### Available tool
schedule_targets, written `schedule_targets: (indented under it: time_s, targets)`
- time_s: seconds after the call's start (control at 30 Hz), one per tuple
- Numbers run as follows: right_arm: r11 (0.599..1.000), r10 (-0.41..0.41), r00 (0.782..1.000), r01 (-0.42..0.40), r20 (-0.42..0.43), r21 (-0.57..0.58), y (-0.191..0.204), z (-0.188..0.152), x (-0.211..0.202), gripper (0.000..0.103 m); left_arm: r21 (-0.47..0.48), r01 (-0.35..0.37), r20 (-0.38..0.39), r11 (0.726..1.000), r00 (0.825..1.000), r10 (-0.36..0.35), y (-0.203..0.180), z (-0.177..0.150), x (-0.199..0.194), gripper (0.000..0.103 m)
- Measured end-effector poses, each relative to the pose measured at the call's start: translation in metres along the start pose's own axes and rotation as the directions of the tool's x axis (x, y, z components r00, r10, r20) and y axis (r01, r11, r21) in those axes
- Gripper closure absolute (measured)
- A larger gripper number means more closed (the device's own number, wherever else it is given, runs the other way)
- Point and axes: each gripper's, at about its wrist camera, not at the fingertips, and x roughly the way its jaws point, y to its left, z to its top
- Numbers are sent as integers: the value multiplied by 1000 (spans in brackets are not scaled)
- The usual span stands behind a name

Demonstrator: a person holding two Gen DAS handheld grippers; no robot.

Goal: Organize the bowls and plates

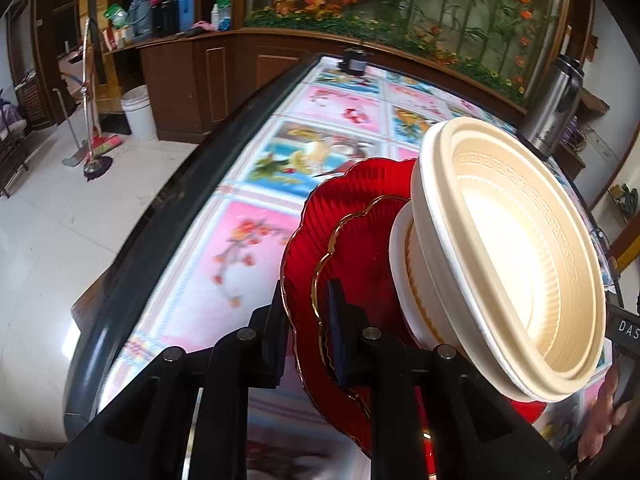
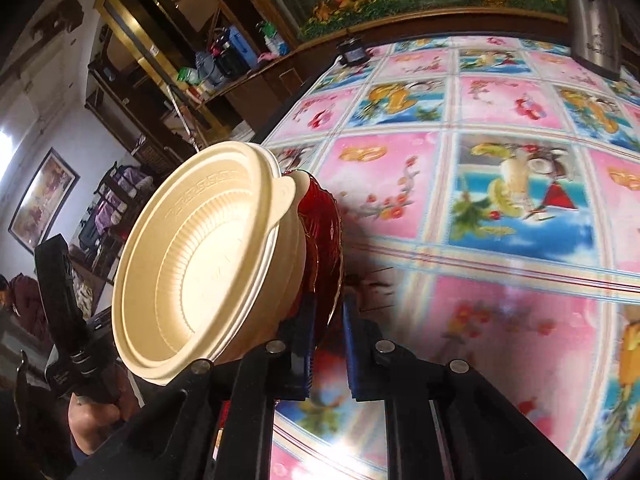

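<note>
A stack of red scalloped plates (image 1: 352,240) with gold rims carries nested cream bowls (image 1: 520,248). The stack is tilted and held above the flowered tablecloth (image 1: 224,264). My left gripper (image 1: 308,336) is shut on the red plates' rim at one side. In the right wrist view my right gripper (image 2: 326,344) is shut on the red plates (image 2: 324,224) at the opposite rim, with the cream bowls (image 2: 200,268) leaning left of it. The left gripper's body shows at the far left of that view.
A steel thermos (image 1: 554,100) stands at the table's far right edge. A small dark object (image 1: 354,60) sits at the far end. The dark table rim (image 1: 168,208) runs along the left, with tiled floor, a white bucket (image 1: 138,110) and brooms beyond.
</note>
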Motion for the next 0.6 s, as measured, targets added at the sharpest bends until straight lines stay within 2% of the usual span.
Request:
schedule_targets:
  time_s: [0.23,0.43,0.6]
  targets:
    - [998,-30,998,27,59,59,-41,-4,-36,91,68,49,-19,997,999,-48,-55,7,5,87]
    - [988,-86,991,72,102,136,-90,-13,-68,91,150,85,-46,985,996,-79,-120,8,17,87]
    - [970,-169,973,136,157,200,-130,-18,-98,91,207,122,-77,971,991,-108,-172,6,33,84]
